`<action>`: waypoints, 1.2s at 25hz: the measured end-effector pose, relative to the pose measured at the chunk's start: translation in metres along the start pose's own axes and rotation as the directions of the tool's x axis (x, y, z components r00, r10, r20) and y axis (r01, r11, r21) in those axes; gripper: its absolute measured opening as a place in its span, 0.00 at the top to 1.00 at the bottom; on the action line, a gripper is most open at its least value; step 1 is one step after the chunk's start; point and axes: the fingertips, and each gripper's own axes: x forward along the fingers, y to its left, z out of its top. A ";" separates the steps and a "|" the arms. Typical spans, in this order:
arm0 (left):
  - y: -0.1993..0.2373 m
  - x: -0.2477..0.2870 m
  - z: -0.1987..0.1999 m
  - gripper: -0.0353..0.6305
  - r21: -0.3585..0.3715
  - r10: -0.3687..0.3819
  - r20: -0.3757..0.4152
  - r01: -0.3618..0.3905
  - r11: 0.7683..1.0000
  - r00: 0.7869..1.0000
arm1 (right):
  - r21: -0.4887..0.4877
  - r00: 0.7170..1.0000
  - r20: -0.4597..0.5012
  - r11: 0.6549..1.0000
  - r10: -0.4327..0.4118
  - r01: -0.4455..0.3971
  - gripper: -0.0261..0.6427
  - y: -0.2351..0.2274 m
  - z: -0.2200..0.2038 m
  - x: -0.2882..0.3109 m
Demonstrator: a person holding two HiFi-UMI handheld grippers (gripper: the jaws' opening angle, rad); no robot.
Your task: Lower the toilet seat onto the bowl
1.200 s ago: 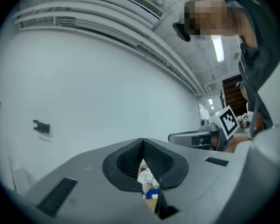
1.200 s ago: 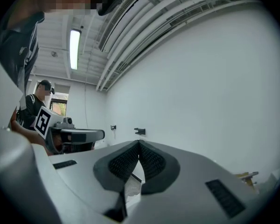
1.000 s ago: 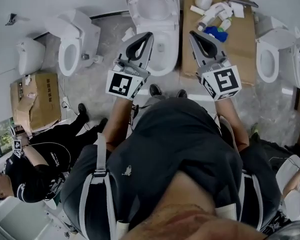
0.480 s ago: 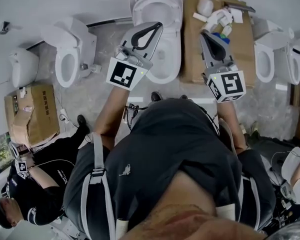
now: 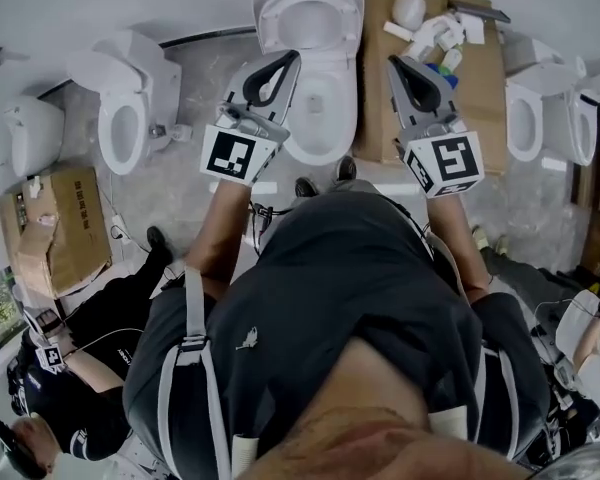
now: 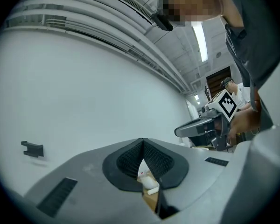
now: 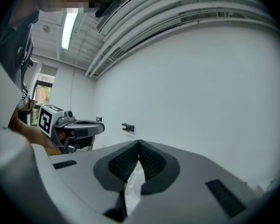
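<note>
Grey floor (image 5: 180,173) holds several toilets. Left gripper (image 5: 286,61) and right gripper (image 5: 396,64) are both closed and empty, flanking the bowl (image 5: 350,108). Beyond it the seat (image 5: 265,13) stands raised. Judged stage: approach. Next move: reach the seat and tip it forward. Gripper views show only wall (image 7: 214,78), no seat.

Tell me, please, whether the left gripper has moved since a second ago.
Yes: the left gripper has edged forward along the toilet bowl; its marker cube now sits level with the bowl's front rim.
</note>
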 end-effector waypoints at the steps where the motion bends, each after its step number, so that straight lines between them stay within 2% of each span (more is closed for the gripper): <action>1: 0.004 0.003 -0.002 0.94 0.000 0.016 -0.010 -0.016 1.000 1.000 | 0.004 1.000 0.000 1.000 0.010 -0.010 0.95 -0.004 -0.001 0.005; 7: 0.010 0.032 -0.021 0.94 0.000 0.056 -0.076 -0.056 0.998 0.996 | 0.043 0.996 0.022 0.996 0.084 -0.085 0.95 -0.038 -0.005 0.038; 10: 0.009 0.046 -0.024 0.94 -0.036 0.097 -0.092 -0.101 0.994 0.991 | 0.057 0.992 0.034 0.990 0.124 -0.125 0.95 -0.055 -0.009 0.048; 16: 0.007 0.060 -0.033 0.94 -0.046 0.148 -0.116 -0.154 0.987 0.982 | 0.059 0.982 0.035 0.980 0.186 -0.188 0.95 -0.067 -0.019 0.066; 21: 0.014 0.059 -0.043 0.94 -0.051 0.157 -0.127 -0.165 0.985 0.979 | 0.066 0.979 0.027 0.977 0.202 -0.204 0.95 -0.064 -0.028 0.078; 30: 0.063 0.059 -0.056 0.94 -0.062 0.129 -0.116 -0.136 0.989 0.985 | 0.065 0.986 -0.005 0.984 0.169 -0.168 0.95 -0.051 -0.031 0.121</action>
